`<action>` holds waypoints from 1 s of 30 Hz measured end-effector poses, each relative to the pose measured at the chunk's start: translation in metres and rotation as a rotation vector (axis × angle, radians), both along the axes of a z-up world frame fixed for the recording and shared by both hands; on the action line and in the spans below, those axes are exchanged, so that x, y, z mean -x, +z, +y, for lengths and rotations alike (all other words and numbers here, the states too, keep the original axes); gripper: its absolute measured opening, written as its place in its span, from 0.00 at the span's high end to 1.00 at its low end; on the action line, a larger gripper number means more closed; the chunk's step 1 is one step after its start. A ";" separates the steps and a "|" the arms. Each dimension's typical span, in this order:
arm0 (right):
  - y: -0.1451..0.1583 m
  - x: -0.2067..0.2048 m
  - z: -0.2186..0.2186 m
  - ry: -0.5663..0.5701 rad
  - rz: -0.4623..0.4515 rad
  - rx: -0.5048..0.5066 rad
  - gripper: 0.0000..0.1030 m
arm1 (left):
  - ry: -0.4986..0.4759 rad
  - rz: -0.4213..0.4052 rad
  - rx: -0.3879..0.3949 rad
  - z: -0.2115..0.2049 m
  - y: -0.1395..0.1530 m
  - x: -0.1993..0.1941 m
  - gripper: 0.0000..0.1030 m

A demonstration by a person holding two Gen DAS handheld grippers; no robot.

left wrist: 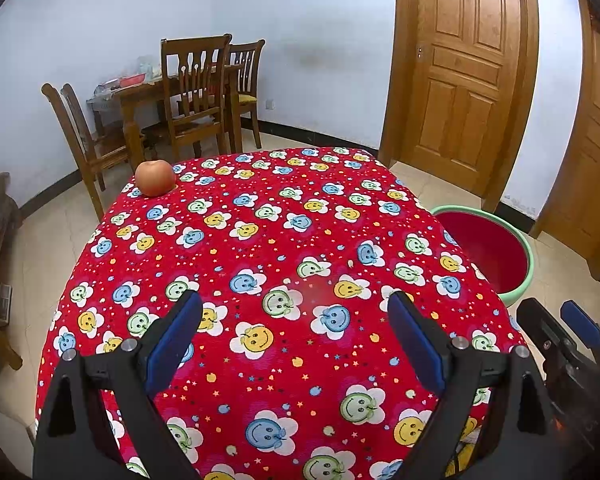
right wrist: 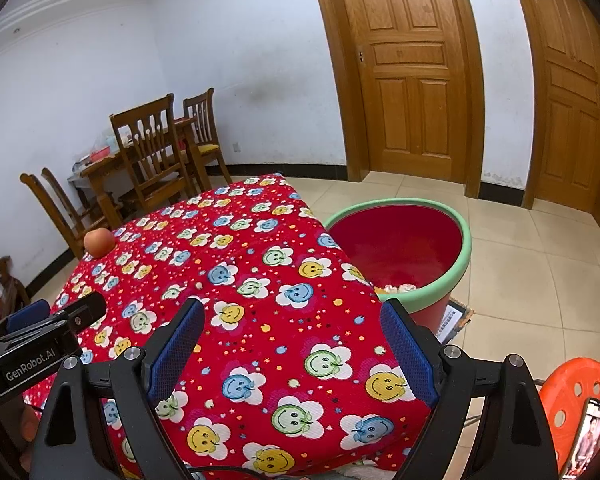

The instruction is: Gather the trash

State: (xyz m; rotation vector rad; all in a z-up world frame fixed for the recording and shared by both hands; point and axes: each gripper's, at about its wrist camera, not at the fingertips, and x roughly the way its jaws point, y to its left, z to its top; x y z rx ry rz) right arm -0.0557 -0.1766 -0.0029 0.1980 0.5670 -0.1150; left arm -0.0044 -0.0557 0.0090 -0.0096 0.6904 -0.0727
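Well beyond both spread, empty pairs of fingers (left wrist: pixel 296 324), the apple (left wrist: pixel 155 177) at the tablecloth's (left wrist: pixel 284 208) far-left corner

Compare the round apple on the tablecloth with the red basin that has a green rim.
The reddish-orange round apple sits on the table's far corner; the red plastic basin with a green rim stands on the tiled floor beside the table. The apple is small and solid; the basin is much larger, open-topped and holds pale scraps at its bottom. Both are round and reddish.

White walls (left wrist: pixel 320 20), wooden doors (right wrist: pixel 408 68), dining chairs (left wrist: pixel 194 88), tiled floor (right wrist: pixel 540 264)
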 end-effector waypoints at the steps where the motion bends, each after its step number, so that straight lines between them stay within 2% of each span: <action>1: 0.000 0.000 0.000 -0.001 0.000 0.000 0.13 | -0.001 -0.001 0.000 0.000 0.001 0.000 0.10; 30: 0.001 0.000 0.000 0.000 0.001 -0.001 0.13 | -0.015 0.001 0.013 -0.002 0.003 0.001 0.10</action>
